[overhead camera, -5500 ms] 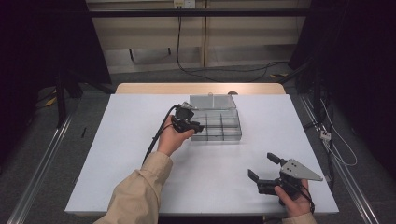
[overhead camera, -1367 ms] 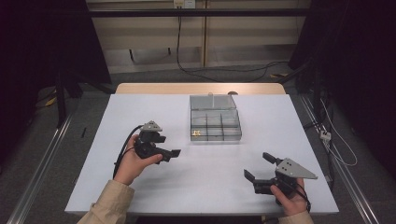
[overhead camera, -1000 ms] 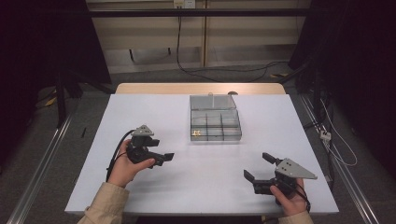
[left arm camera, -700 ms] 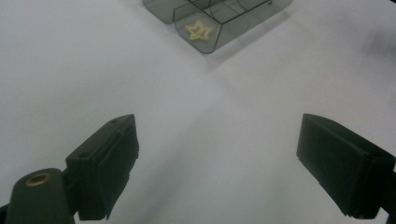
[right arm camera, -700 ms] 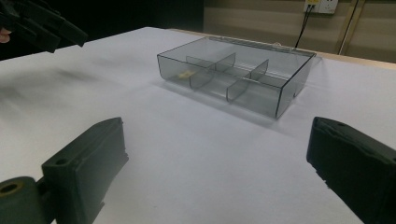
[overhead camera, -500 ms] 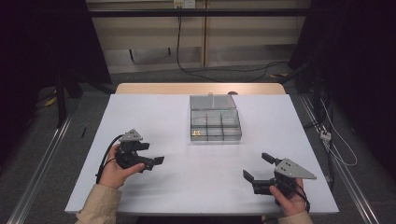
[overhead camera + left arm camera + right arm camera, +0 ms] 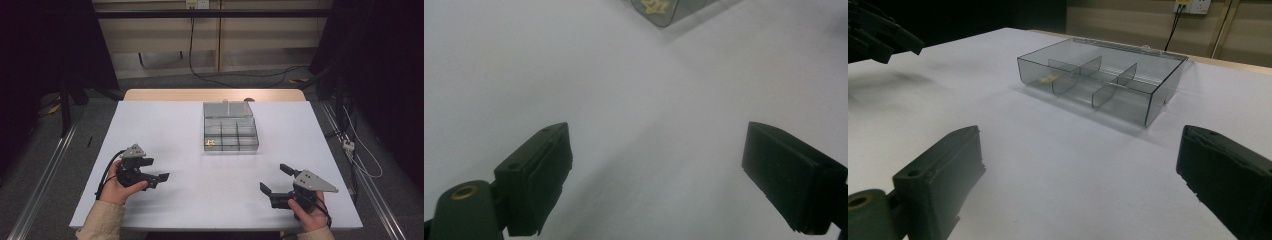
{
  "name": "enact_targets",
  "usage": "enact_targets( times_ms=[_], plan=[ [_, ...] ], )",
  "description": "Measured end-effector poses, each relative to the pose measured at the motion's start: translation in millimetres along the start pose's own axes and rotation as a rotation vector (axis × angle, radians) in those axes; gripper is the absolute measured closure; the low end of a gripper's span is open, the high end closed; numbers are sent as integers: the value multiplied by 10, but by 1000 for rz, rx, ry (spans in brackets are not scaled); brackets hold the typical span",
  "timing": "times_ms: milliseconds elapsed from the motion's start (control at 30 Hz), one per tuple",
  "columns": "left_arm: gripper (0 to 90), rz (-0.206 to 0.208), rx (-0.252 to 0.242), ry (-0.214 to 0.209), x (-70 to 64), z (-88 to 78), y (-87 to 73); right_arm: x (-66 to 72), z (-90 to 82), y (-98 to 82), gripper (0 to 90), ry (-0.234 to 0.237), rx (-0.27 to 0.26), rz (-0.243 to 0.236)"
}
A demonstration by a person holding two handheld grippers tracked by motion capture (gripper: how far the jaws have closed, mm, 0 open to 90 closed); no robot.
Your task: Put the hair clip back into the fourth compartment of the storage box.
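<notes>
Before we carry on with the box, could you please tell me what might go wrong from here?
1. The small yellow piece lies in a front corner compartment of the clear box; its walls may crowd wide tongs.
2. The box looks light; a nudge could slide it.
3. Both the left tongs and right tongs sit far from it.

I am holding the left hand-held gripper (image 7: 156,171) and right hand-held gripper (image 7: 274,179) gaping over the table (image 7: 165,125), well apart from the clear box (image 7: 230,134).

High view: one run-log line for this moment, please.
left hand-held gripper: open, empty | right hand-held gripper: open, empty | clear divided box: mid-table, small yellow piece in near-left compartment
</notes>
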State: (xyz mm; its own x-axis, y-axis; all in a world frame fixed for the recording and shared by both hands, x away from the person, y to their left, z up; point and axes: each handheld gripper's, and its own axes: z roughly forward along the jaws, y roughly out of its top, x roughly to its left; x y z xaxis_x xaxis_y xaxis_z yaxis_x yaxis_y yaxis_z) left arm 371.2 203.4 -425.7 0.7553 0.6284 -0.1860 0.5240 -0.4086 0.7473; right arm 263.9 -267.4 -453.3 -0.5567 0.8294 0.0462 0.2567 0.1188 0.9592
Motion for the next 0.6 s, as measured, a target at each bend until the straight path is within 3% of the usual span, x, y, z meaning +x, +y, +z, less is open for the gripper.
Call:
enact_targets(
  times_ms=[433, 600],
  plan=[
    [126, -10, 8, 12, 25, -87, -171, 4, 4, 2, 42, 0, 1, -2],
    [125, 8, 13, 27, 5, -106, -229, 3, 2, 0, 42, -1, 2, -2]
  ],
)
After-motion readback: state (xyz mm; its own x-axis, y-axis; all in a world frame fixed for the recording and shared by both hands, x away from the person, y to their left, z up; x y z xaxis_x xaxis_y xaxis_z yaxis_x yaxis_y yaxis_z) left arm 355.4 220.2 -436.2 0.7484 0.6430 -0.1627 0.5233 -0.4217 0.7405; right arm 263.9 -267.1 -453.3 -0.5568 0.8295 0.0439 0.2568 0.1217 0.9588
